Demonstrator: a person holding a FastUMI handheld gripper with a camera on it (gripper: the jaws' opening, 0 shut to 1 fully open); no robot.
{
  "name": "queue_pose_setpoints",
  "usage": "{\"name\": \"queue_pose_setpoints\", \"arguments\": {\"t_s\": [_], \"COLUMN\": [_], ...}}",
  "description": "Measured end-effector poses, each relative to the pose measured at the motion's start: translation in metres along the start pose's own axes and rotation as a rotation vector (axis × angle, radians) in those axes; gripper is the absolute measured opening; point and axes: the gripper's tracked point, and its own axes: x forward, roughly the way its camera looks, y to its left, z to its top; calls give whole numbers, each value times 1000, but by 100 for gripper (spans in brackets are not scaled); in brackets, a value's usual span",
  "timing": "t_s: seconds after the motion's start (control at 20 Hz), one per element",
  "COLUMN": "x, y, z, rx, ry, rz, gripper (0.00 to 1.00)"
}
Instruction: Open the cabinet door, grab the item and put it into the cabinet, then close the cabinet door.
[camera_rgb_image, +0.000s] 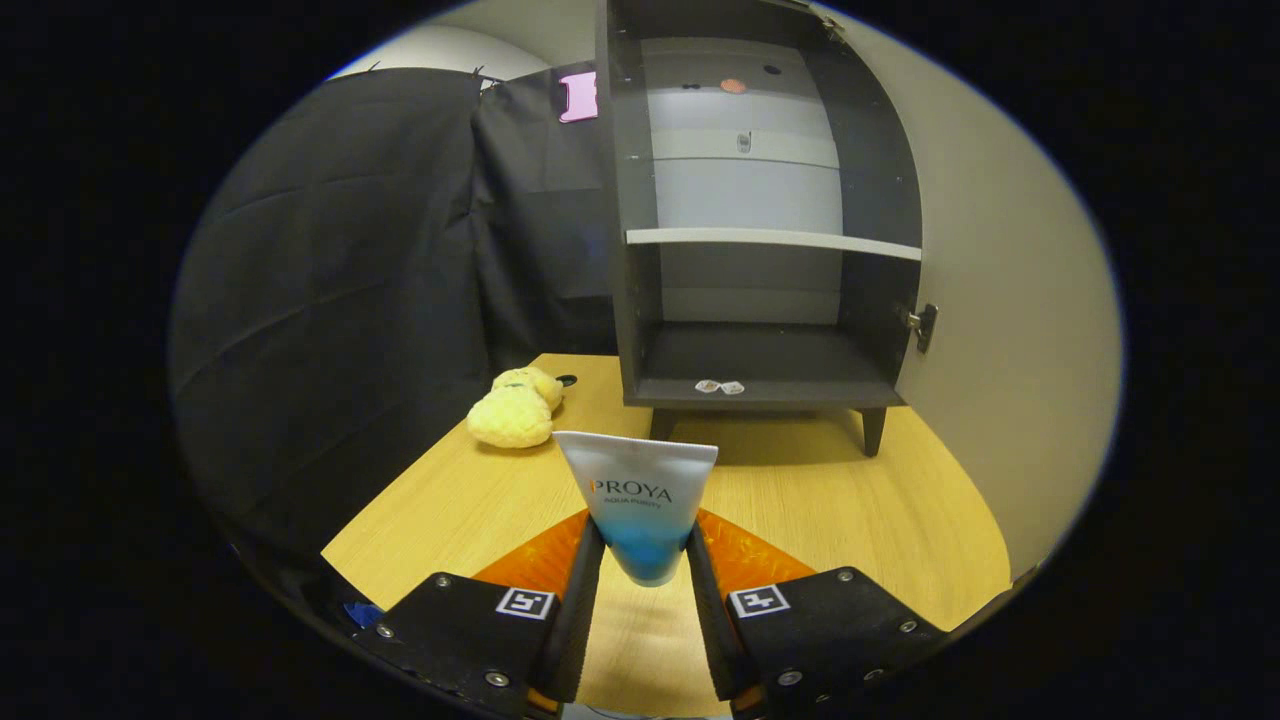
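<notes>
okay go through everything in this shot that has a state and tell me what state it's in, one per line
Gripper: shut on the tube, one finger on each side.
Tube: held upright off the table, flat crimped end up.
Cabinet door: swung open.
Cabinet: open, bottom compartment not yet holding the tube.
Plush toy: lying on the table beside the cabinet.

A white-to-blue plastic tube (640, 500) at centre frame, a dark grey wooden cabinet (760, 215) above, a yellow plush toy (515, 408) at left, a pale wood-grain tabletop (800, 500) beneath.

Yellow plush toy (514, 409) on the wooden table (850, 500) (near dark cloth wall (330, 300)).
</notes>
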Motion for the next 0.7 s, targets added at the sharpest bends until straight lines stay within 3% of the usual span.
{"name": "queue_pose_setpoints", "arguments": {"t_s": [0.7], "x": [32], "y": [-50], "z": [143], "rx": [-36], "ry": [-115], "rz": [-29], "gripper": [49]}}
